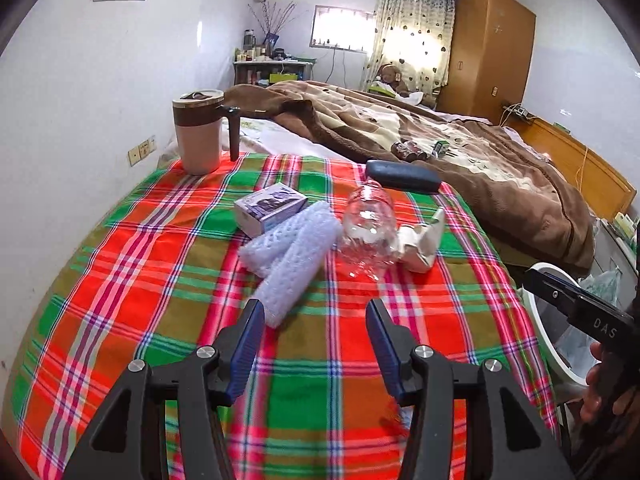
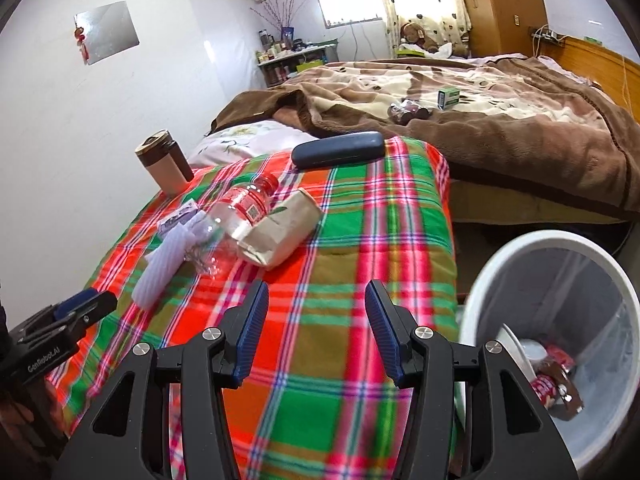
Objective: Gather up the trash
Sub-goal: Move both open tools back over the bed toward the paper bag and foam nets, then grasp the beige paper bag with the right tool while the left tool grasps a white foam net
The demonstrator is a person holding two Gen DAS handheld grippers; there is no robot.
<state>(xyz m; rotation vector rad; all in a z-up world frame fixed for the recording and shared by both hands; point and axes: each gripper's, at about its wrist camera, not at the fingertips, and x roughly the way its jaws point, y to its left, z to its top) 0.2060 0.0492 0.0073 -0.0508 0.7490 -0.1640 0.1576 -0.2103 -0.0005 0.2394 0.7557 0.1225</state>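
On the plaid cloth [image 1: 160, 264] lie white foam netting [image 1: 292, 256], an empty clear plastic bottle [image 1: 368, 228] and a crumpled paper carton [image 1: 420, 242]. They also show in the right wrist view: netting [image 2: 160, 268], bottle [image 2: 236, 212], carton [image 2: 280, 228]. My left gripper [image 1: 316, 316] is open and empty, just short of the netting's near end. My right gripper [image 2: 316, 300] is open and empty over the cloth, next to the white trash bin [image 2: 500, 264], which holds a red wrapper [image 2: 556, 384].
A lidded mug [image 1: 200, 132], a small printed box [image 1: 270, 208] and a dark glasses case [image 1: 402, 176] also sit on the cloth. Behind is a bed with a brown blanket [image 1: 480, 160] carrying small items. The bin stands off the cloth's right edge.
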